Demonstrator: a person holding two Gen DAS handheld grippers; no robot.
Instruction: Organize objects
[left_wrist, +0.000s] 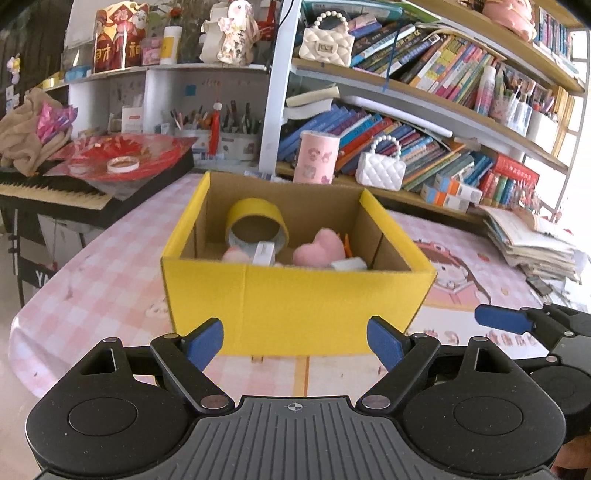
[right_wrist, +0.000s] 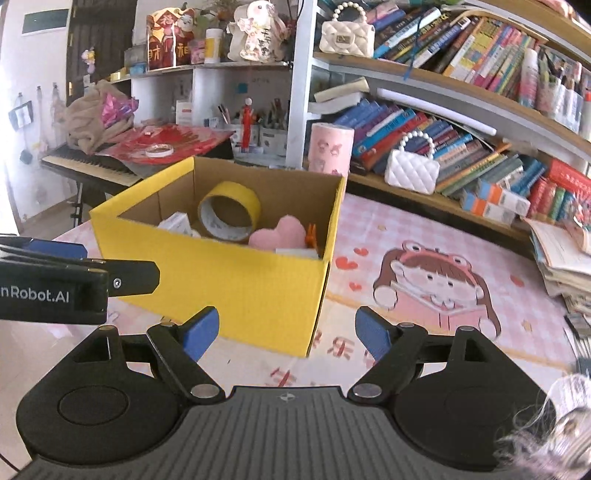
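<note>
Yellow card box (left_wrist: 295, 306) sits on the desk (left_wrist: 103, 280), which wears a pink checked cloth, and already holds what look like the sorted things: a tape roll (left_wrist: 256, 225) leaning on edge, a pink plush heart (left_wrist: 321, 249), an orange clip (left_wrist: 346, 243) just beside it, and a couple of small white boxes (left_wrist: 264, 254) near the front wall. No loose item shows on the cloth near the box in either view, so I judge the filling step to be about done, with the box itself the likely next thing to handle.

Left hand-held gripper (left_wrist: 295, 341) is wide and empty, its blue pads either side of the box's front wall but short of it, not touching. Right hand-held gripper (right_wrist: 286, 332) is also spread with nothing between the pads; it faces the box's near right corner (right_wrist: 325, 262), apart from it. Both point forward and downward at the box from the desk's near edge, side by side, each showing at the edge of the other's view.

If the box is to be moved or its walls squared, the next move calls for bringing both in level and gripping the thin card walls, not the contents. If more items remain, they lie outside these views and I cannot tell where.
</note>
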